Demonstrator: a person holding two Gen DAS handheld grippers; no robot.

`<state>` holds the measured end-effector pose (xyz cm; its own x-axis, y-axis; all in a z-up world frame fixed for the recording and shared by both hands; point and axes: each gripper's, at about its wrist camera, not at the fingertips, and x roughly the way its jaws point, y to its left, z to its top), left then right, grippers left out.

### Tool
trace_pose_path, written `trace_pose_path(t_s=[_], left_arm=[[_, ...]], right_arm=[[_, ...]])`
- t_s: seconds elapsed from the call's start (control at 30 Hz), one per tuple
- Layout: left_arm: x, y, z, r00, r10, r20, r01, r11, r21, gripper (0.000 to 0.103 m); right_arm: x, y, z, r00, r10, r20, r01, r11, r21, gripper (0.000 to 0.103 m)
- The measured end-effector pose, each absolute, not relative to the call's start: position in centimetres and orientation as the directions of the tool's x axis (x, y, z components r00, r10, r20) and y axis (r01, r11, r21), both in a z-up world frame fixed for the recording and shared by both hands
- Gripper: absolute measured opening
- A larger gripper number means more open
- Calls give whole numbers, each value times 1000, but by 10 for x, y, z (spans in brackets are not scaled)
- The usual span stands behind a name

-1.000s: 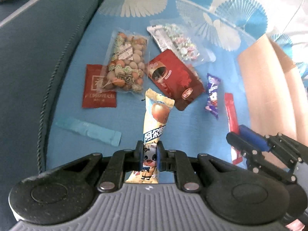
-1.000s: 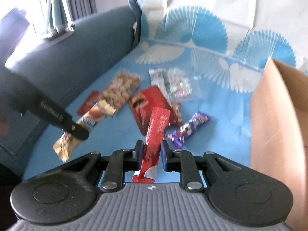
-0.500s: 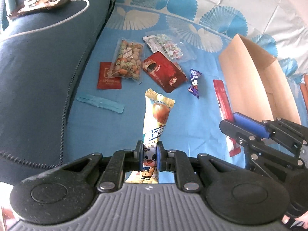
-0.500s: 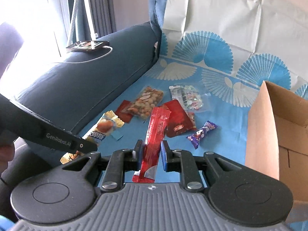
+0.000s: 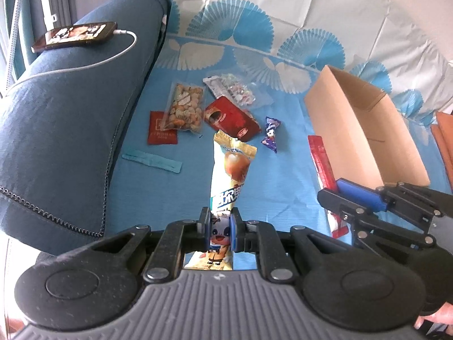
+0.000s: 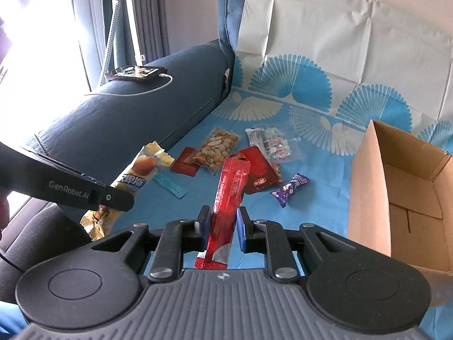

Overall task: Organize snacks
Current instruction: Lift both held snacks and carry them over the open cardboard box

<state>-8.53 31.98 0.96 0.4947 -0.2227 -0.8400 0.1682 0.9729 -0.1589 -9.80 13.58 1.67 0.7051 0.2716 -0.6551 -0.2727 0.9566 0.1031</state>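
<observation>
The yellow snack packet point(image 5: 230, 170) was pinched by its lower end in the left hand-held gripper point(image 5: 220, 228), its pads closed on the glossy, crinkled film and the rest of the packet standing out ahead of the fingers. The long red stick packet point(image 6: 229, 195), flat, foil-shiny and narrow, was clamped the same way in the right hand-held gripper point(image 6: 221, 228). Both packets were clear of the sofa seat, so I judged two snacks picked and none yet dropped: the cardboard box point(image 6: 365, 198), to the right of the right hand-held gripper, showed only bare brown floor and flaps in the part visible.

Beyond the fingers, five snacks lay on the blue patterned cloth point(image 5: 170, 192): a clear bag of nuts point(image 5: 185, 107), lumpy and see-through, overlapping a flat dark red sachet point(image 5: 161, 138); a glossy red pouch point(image 5: 232, 120) touching a clear bag of wrapped candies point(image 5: 237, 92); and a small purple twist-end candy point(image 5: 271, 134) lying apart. A thin pale blue strip point(image 5: 153, 163) lay nearer, left of the left hand-held gripper. All of these seemed left to collect
</observation>
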Motion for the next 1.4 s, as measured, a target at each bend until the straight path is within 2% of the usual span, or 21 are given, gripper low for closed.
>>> trace_pose_path(t_s=[0.53,1.4], left_arm=[[-102,318,23,538,-226,-812,196,970,-141,14],[-93,310,23,547,-216,-809,216,970,-113,14]], right_arm=[[-120,132,30,741,265,-617,-266,959,93,21],[-119,126,33,756,247,-607,-237,966,98,21]])
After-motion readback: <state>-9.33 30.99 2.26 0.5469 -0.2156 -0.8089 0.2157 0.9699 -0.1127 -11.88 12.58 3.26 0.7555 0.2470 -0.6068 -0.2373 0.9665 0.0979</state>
